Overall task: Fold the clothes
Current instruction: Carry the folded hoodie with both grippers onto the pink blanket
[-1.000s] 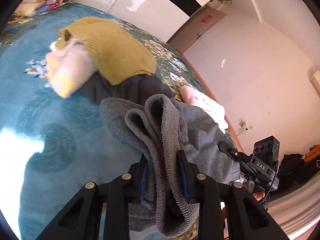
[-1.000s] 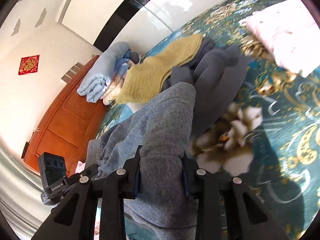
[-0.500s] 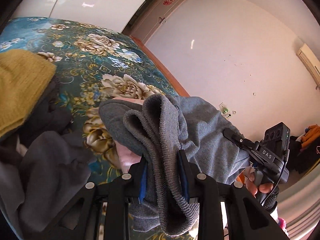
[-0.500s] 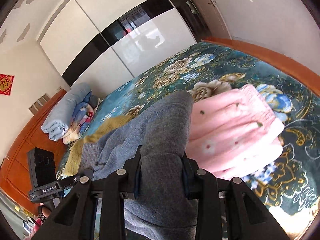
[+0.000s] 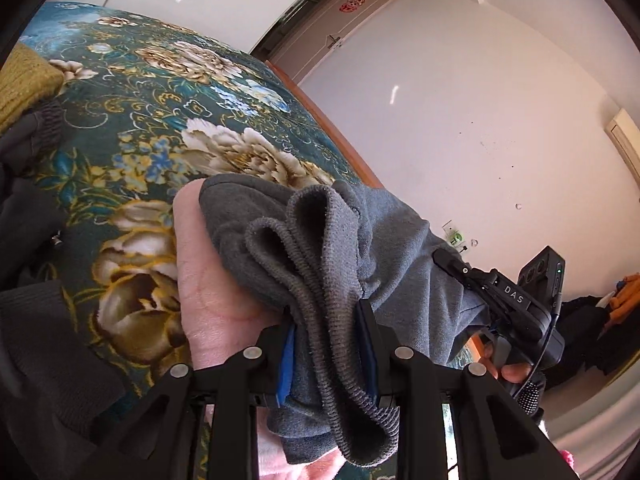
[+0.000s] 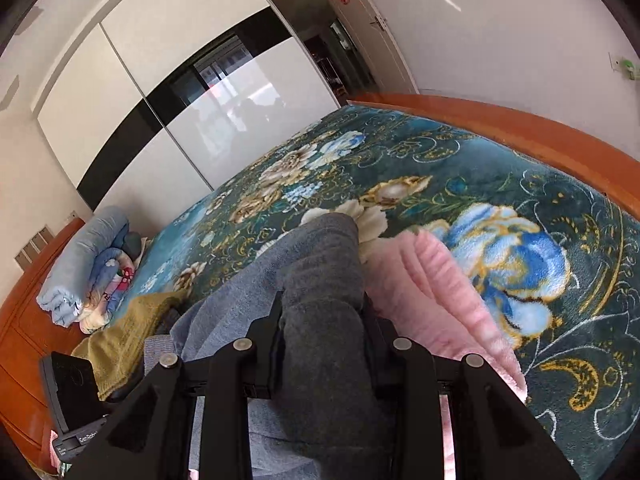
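A grey knit garment [image 5: 400, 248] is stretched between both grippers over the floral bedspread [image 5: 168, 128]. My left gripper [image 5: 326, 320] holds its bunched ribbed edge; the jaws are opening, with the cloth still between the blue pads. My right gripper [image 6: 322, 312] is shut on another fold of the same grey garment [image 6: 320, 264]. Directly beneath lies a folded pink fleece garment [image 6: 432, 292], seen also as the pink fleece [image 5: 200, 280] left of the left fingers. The right hand's camera housing [image 5: 536, 304] shows at the right of the left wrist view.
A mustard knit [image 6: 128, 332] and dark grey clothes [image 5: 28, 184] lie in a pile further along the bed. A rolled blue quilt [image 6: 88, 264] rests by the headboard. The orange wooden bed frame [image 6: 520, 128] edges the bedspread; a white wall stands beyond it.
Both grippers carried the grey garment sideways across the bed, away from the mustard and dark clothes pile, and it now hangs over the pink folded garment.
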`<state>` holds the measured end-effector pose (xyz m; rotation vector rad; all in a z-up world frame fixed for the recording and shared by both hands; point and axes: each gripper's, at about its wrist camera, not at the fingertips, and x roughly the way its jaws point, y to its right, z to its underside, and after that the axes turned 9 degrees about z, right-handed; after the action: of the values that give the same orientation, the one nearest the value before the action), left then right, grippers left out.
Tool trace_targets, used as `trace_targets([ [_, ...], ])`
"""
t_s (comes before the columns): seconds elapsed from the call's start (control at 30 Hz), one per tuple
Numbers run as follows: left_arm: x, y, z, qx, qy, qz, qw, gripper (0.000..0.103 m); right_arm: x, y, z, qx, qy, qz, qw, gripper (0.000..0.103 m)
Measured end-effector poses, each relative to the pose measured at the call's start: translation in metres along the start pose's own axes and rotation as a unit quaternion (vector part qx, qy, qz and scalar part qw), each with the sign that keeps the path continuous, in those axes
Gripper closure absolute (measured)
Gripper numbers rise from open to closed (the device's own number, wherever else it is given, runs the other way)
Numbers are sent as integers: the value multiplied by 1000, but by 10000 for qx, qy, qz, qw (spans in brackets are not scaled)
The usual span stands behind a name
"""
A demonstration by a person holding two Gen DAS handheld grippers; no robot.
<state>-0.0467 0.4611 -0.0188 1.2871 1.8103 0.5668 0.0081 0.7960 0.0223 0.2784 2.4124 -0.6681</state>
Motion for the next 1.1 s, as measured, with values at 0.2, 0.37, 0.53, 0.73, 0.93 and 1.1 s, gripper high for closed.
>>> trace_targets([
  [0.2,-15,7,-8,71,-78,-137,9998,51,-4,21,10,296,-86,-159,9994,60],
  [0.37,-47,49,-27,964,463,-753,9914,47,-41,10,1,-213,291,389,9986,54],
  [0.53,-23,98,-20,2044,609,-815,9736,47,-59,-32,1,-910,563,506,9930,54],
  [0.73,30,75,-26,2087,-140,-1205,9704,47,-42,-69,27,-1675,326,356,9847,54],
  [0.93,43,24,-27,1046,-243,-1033,9888,60,-6,-21,37,-1097,-96,711,9914,57],
  [1.1,41,31,-24,1189,-308,-1220,9849,60,5,-29,41,-1144,-52,954,9888,55],
])
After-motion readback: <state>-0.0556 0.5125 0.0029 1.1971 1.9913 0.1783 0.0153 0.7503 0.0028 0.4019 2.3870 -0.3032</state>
